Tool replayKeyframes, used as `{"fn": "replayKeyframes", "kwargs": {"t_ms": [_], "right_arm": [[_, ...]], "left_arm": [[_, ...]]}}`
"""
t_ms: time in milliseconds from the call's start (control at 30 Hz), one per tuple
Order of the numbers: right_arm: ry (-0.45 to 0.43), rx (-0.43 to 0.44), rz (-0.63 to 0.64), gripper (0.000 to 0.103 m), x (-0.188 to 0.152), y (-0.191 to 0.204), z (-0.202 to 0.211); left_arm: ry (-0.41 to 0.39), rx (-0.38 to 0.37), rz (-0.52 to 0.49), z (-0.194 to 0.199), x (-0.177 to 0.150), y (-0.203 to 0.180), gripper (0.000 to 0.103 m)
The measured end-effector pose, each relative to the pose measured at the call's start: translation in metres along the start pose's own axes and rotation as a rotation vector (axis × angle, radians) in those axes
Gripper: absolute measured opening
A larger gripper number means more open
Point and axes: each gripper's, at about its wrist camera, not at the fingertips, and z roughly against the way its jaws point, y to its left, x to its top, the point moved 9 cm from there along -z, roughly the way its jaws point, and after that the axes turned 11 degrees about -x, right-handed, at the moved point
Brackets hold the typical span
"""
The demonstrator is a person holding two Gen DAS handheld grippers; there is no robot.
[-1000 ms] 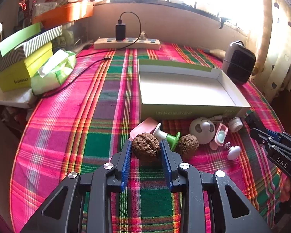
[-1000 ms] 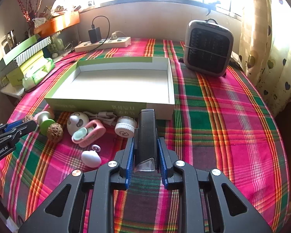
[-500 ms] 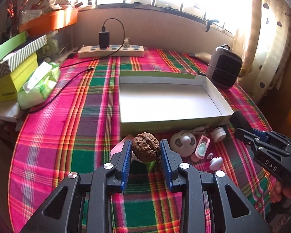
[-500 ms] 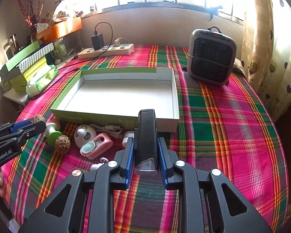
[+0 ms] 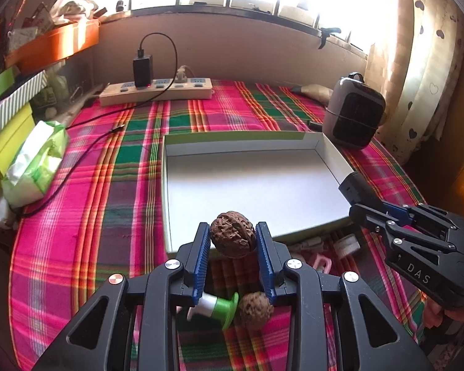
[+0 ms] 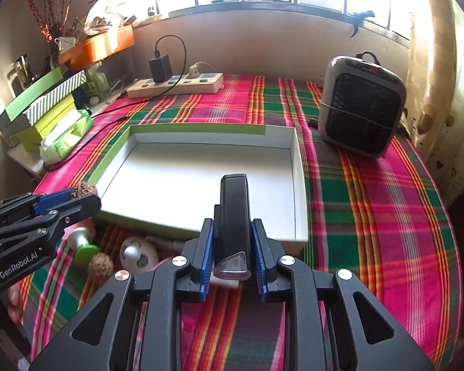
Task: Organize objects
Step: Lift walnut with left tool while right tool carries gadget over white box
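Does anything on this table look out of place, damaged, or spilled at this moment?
Nothing looks damaged or spilled. The white box is empty, while small items such as a loose walnut and a green-capped piece lie scattered on the cloth in front of it. The left gripper holds a walnut, the right gripper a black device.

A plaid cloth (image 6: 371,216) in pink, green and red covers the supporting surface. Lying directly on it:
- a shallow white box (image 6: 201,182) with green outer walls, near the centre;
- a power strip (image 6: 176,85) along the far edge;
- a grey heater (image 6: 362,108) at the far right;
- a loose walnut (image 6: 100,264), a green-and-white knob (image 5: 216,307) and a white round gadget (image 6: 139,252) beside the box's near wall.
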Motion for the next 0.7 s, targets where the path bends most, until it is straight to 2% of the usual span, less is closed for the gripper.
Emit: {"fn": "replayKeyframes", "kwargs": {"t_ms": [100, 700], "right_arm": [[0.012, -0.002, 0.000, 0.025, 0.007, 0.000, -0.011], [0.070, -0.031, 0.019, 0.025, 0.043, -0.002, -0.075]], "left_arm": [[-0.010, 0.001, -0.011, -0.007, 0.011, 0.001, 0.028], [0.061, 0.020, -0.013, -0.070, 0.048, 0.025, 0.028]]}}
